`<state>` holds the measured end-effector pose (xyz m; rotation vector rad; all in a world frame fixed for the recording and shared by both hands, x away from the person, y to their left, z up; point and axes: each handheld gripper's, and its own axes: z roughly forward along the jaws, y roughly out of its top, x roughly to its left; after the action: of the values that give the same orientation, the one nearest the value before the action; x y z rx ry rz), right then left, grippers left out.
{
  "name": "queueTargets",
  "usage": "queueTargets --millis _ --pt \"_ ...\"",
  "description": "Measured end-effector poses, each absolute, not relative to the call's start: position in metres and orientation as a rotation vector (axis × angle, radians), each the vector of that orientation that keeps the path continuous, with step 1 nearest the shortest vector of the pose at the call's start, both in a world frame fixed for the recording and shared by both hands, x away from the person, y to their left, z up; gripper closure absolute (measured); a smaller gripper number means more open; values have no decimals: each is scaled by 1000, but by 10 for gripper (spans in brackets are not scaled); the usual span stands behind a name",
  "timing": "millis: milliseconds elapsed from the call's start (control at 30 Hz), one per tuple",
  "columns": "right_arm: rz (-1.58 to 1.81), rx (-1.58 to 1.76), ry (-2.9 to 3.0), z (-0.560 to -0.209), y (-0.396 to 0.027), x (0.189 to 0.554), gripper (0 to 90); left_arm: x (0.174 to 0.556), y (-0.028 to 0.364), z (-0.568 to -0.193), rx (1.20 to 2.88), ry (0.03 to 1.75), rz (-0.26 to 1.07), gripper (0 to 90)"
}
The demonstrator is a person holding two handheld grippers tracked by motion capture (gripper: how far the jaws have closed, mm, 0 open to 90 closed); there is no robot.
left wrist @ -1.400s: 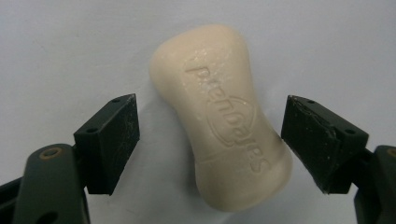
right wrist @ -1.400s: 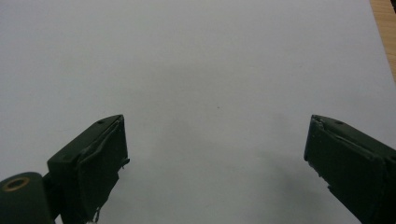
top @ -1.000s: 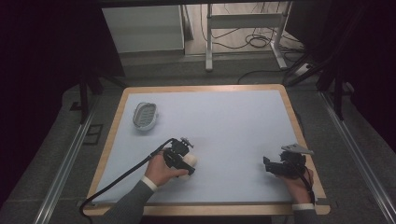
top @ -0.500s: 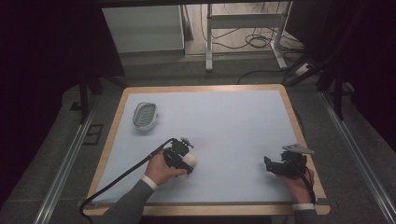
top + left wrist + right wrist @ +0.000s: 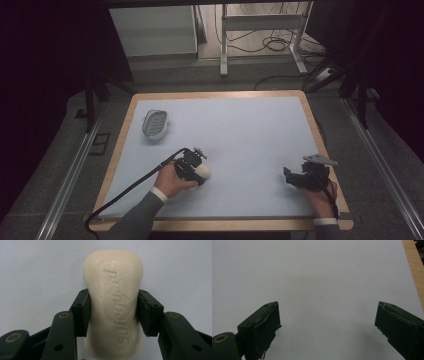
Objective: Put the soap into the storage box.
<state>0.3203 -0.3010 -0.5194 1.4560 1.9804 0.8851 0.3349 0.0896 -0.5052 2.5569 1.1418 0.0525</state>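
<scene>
Soap (image 5: pixel 113 305) is lying on the pale blue table (image 5: pixel 240 130) in the lower left of the high view, a cream bar with a raised brand word on its upper face, and the left gripper (image 5: pixel 196 172) is clamping it across its narrow waist. In the left gripper view the two black jaws are pressing flat against the bar's long sides; they have just been closing, with the bar between them. The bar appears to be still resting on the table rather than hanging free. The right gripper (image 5: pixel 291 176) is sitting low at the lower right of the high view, well apart from the bar, and its own view shows its jaws spread wide over bare table with nothing between them. A grey oval soap dish (image 5: pixel 154 123) is sitting at the upper left of the table, well apart from the bar, and it looks like the likely place for the bar to go. To do this step well, the person should be keeping the squeeze steady and even, since a smooth bar is likely to slip or pivot out of a pinch across its waist. Lifting straight up before travelling should be keeping the bar from dragging on the table. Carrying it level toward the dish and lowering it lengthwise along the oval should be giving the cleanest landing, with the jaws letting go only once the bar is resting in the dish.
</scene>
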Motion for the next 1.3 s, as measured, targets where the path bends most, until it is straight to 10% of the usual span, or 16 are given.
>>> queueTargets --millis 1300 --pt "877 1479 1951 -520 -307 321 59 369 156 -437 2451 1207 188 498"
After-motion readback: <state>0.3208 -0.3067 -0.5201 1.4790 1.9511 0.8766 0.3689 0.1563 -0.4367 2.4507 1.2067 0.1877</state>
